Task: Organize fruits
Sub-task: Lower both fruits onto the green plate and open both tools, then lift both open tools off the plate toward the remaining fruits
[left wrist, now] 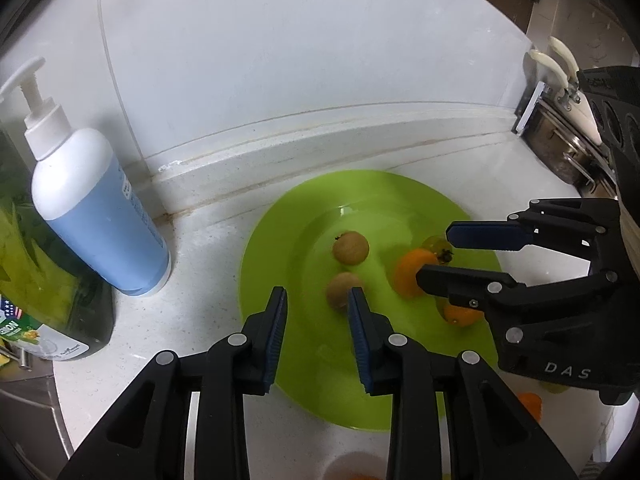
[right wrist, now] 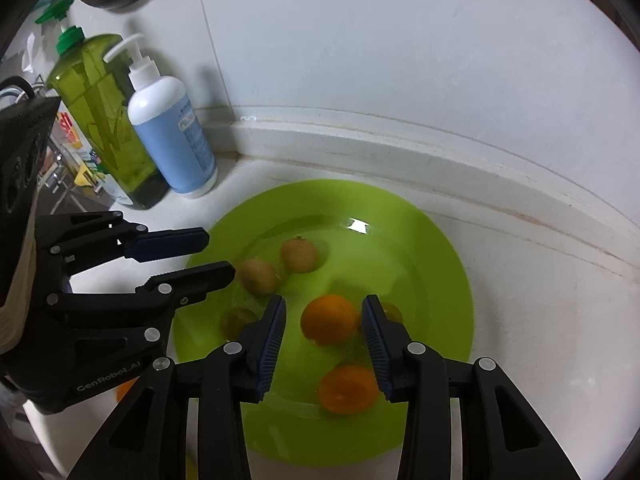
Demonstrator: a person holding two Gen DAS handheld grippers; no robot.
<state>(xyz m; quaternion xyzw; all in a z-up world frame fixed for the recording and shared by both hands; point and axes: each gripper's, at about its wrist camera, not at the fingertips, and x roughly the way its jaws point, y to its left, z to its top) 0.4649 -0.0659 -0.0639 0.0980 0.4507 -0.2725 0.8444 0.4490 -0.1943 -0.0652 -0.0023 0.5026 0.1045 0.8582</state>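
Observation:
A green plate (left wrist: 280,220) (right wrist: 420,216) lies on the white counter by the wall. On it are two brown kiwis (left wrist: 351,247) (left wrist: 340,290), seen also in the right wrist view (right wrist: 299,255) (right wrist: 258,276), and two oranges (right wrist: 329,319) (right wrist: 347,389) (left wrist: 410,272) (left wrist: 460,314). A greenish fruit (right wrist: 236,320) lies at the plate's left, partly hidden. My left gripper (left wrist: 318,336) (right wrist: 212,254) is open and empty above the plate's left side. My right gripper (right wrist: 324,344) (left wrist: 436,252) is open and empty, with its fingers on either side of the farther orange and above it.
A blue pump bottle (left wrist: 96,216) (right wrist: 172,136) and a green bottle (right wrist: 104,120) stand at the left by the wall. A metal rack with utensils (left wrist: 560,120) is at the far right. Another orange (left wrist: 530,404) lies off the plate near the front.

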